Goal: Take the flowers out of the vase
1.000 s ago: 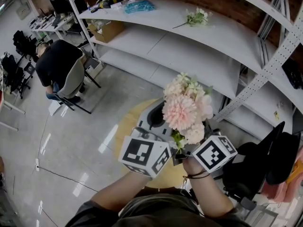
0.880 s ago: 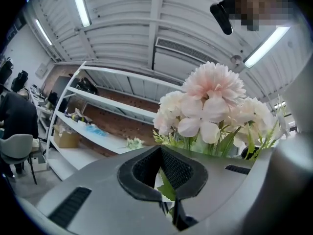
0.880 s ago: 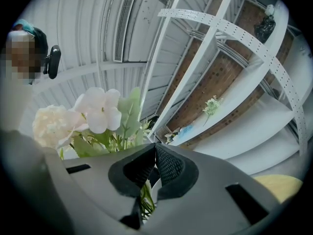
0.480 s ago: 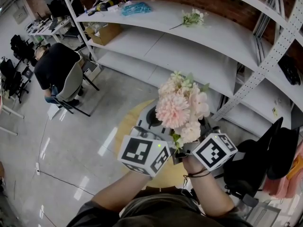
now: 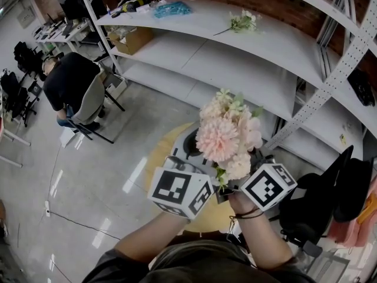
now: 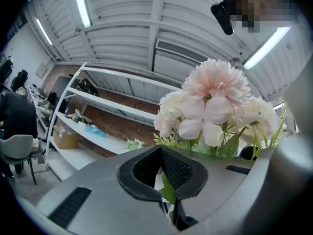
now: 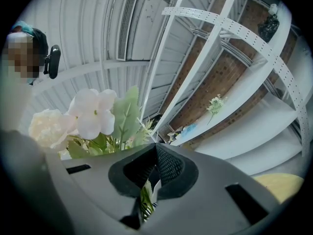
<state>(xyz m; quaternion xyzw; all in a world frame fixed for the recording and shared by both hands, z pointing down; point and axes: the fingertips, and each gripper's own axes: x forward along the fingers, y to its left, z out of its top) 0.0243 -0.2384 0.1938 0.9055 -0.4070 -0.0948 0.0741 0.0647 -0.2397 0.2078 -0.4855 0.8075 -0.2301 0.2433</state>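
Note:
A bunch of pale pink and cream flowers [image 5: 227, 137] with green leaves stands upright in the air over a round wooden table [image 5: 158, 158]. My left gripper [image 5: 210, 185] is shut on the green stems from the left, and in its own view a leaf sits between the closed jaws [image 6: 168, 191] below the blooms [image 6: 215, 106]. From the right, my right gripper [image 5: 234, 190] is shut on the same stems, and stem and leaf show in its nip [image 7: 145, 192] under the flowers [image 7: 93, 114]. A grey shape with a dark opening [image 5: 192, 146] lies behind the bunch; I cannot tell if it is the vase.
White metal shelving [image 5: 235, 63] runs across the back, with a loose flower sprig [image 5: 242, 22] and a cardboard box [image 5: 132, 38] on it. A person sits on a chair [image 5: 73, 84] at the left. A black chair [image 5: 318, 208] stands close on the right.
The bunch and both grippers have only swayed a little, first left and then back right. Both grips on the stems are unchanged.

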